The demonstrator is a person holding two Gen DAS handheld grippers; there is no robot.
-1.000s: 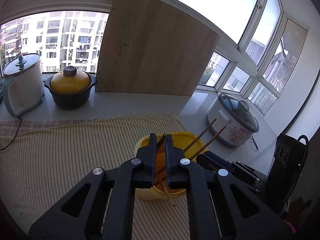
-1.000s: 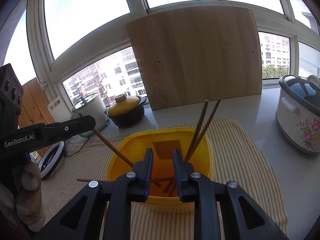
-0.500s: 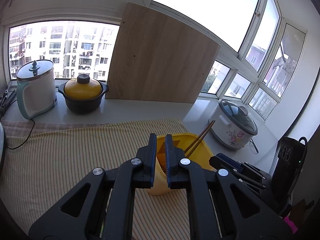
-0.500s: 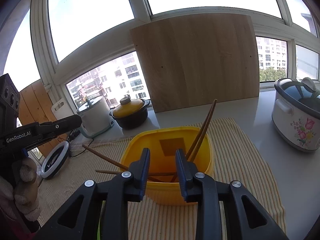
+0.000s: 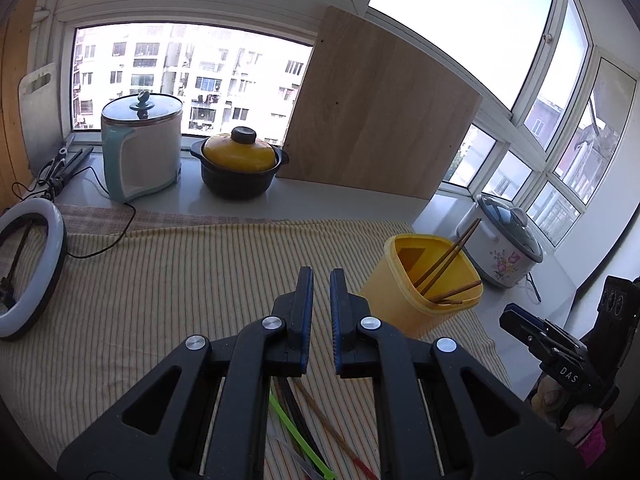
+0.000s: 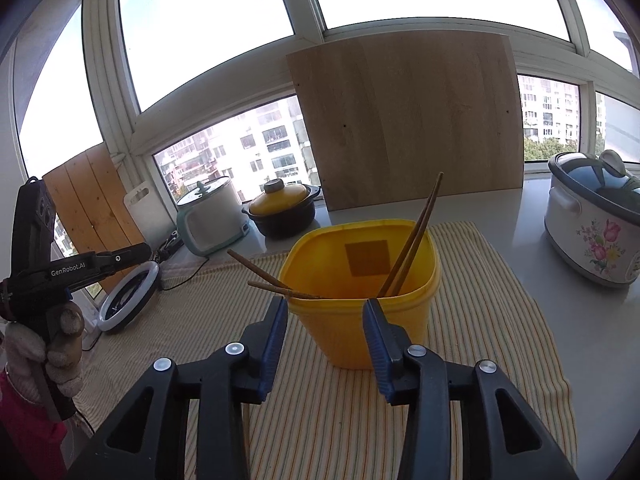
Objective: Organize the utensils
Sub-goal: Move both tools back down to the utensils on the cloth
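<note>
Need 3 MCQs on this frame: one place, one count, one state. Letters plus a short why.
1. Where does the yellow container stand?
A. on the striped cloth
B. on the windowsill
C. inside the black pot

2. How many chopsticks are in the container?
A. one
B. four
C. seven

3. What is between the right gripper jaws?
A. a chopstick, clamped
B. the container rim, clamped
C. nothing; the jaws are opening

Answers:
1 A: the right wrist view shows the container's base resting on the striped cloth, well in front of the sill.
2 B: two chopsticks lean upright against the far side, two lie low across the near rim.
3 C: the gap shows only cloth and the container's wall beyond, with neither pad touching anything.
</note>
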